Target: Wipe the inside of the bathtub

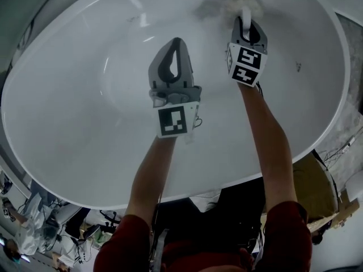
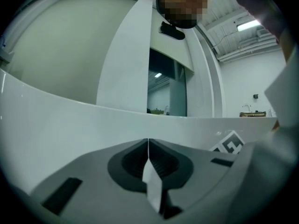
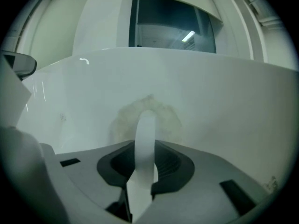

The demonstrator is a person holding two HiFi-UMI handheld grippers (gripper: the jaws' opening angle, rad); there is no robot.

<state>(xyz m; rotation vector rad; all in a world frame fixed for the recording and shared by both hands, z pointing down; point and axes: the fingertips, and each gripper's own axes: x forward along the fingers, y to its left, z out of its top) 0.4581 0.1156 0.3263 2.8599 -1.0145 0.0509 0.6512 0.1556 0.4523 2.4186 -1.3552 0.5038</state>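
Bathtub (image 1: 79,129) is white and oval, and its curved inner wall fills the space ahead of both grippers. The wiping tool is a fuzzy greyish pad (image 1: 227,4) lying flat on that wall, just beyond the tips of the right gripper (image 1: 248,26). A white loop handle (image 1: 245,16) stands up from the pad's back. The right gripper view shows the jaws clenched on this handle (image 3: 145,125), which runs upright through the gap, with the pad (image 3: 170,120) showing round it on either side against the wall. The pad therefore sits dead ahead of the right jaws and along their own line, so pushing forward presses it onto the wall and sliding sideways drags it across. The left gripper (image 1: 177,44) is beside the right one, drawn back from the pad and well apart from it, over the tub's basin. In the left gripper view its jaws (image 2: 148,146) meet tip to tip. A pale sliver shows in the seam lower down, and I cannot tell whether it is part of the gripper or a scrap caught there. Nothing else is between them. I judge the right hand to be the working one, since it alone reaches the pad. The next stroke likely depends on keeping the handle square to the wall so the pad stays flat. If the jaws tilt, one edge of the pad could lift off the curve.
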